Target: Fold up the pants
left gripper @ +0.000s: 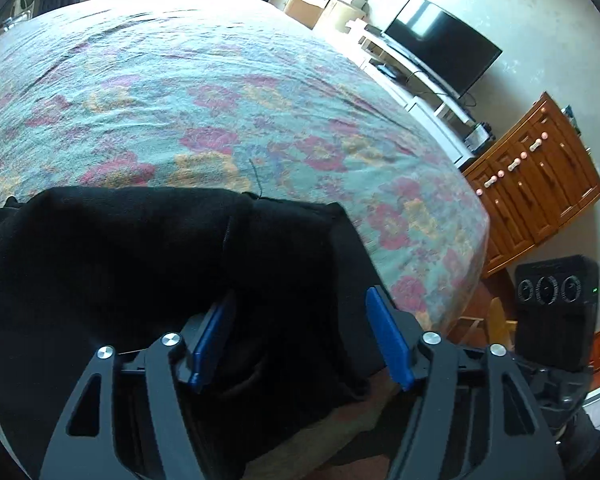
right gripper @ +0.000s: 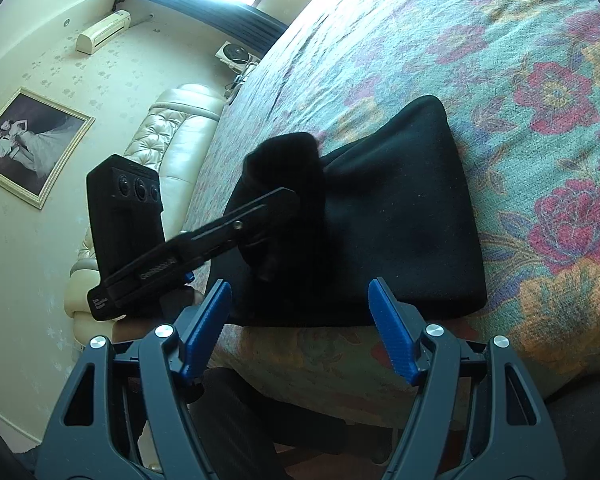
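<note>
The black pants point(right gripper: 400, 224) lie folded into a thick bundle at the near edge of the floral bedspread point(right gripper: 500, 60). In the left wrist view the pants point(left gripper: 120, 260) fill the lower left. My left gripper point(left gripper: 300, 304) is open, its blue pads spread, with black cloth between and draped over the left pad point(left gripper: 214, 340). It also shows in the right wrist view point(right gripper: 260, 216) as a black arm reaching into the bundle's raised left end. My right gripper point(right gripper: 300, 296) is open and empty, just in front of the bundle's near edge.
The bedspread point(left gripper: 220, 100) stretches far beyond the pants. A padded cream headboard point(right gripper: 172, 128) stands left of the bed. A TV point(left gripper: 440, 44) on a white stand, a wooden dresser point(left gripper: 540, 184) and a black heater point(left gripper: 556, 312) stand on the floor at the right.
</note>
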